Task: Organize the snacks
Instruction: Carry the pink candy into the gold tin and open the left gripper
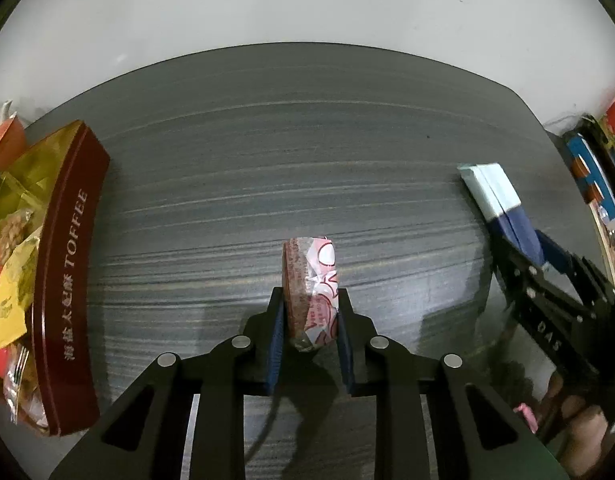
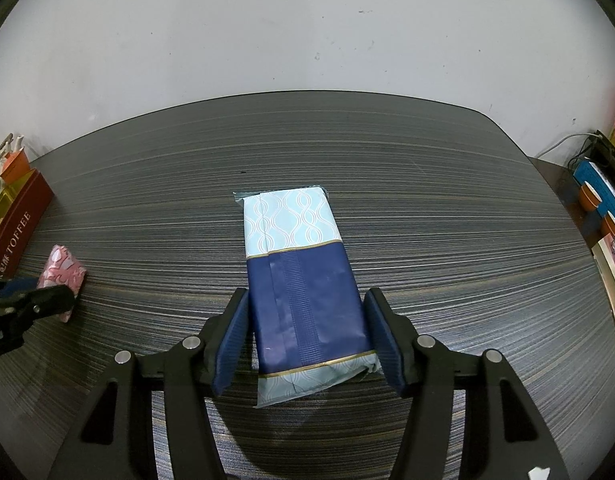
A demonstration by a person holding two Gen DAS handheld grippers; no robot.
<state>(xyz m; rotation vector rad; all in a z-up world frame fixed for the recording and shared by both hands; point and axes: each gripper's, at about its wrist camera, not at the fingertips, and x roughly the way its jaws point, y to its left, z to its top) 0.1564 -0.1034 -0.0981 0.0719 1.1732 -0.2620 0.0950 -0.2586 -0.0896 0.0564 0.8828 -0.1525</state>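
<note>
My left gripper [image 1: 310, 312] is shut on a round snack in a pink and white wrapper [image 1: 310, 280], held on edge just above the dark table; the same snack shows in the right wrist view [image 2: 63, 274]. A dark red TOFFEE tin [image 1: 67, 280] full of wrapped snacks stands to its left. My right gripper [image 2: 307, 320] is closed against both sides of a navy and light-blue packet [image 2: 303, 280], which shows in the left wrist view at the right [image 1: 503, 208].
The striped dark table [image 1: 267, 160] stretches to a white wall. Boxes and cables [image 2: 599, 196] lie off the table's right edge. Orange items [image 2: 11, 164] sit behind the tin at the far left.
</note>
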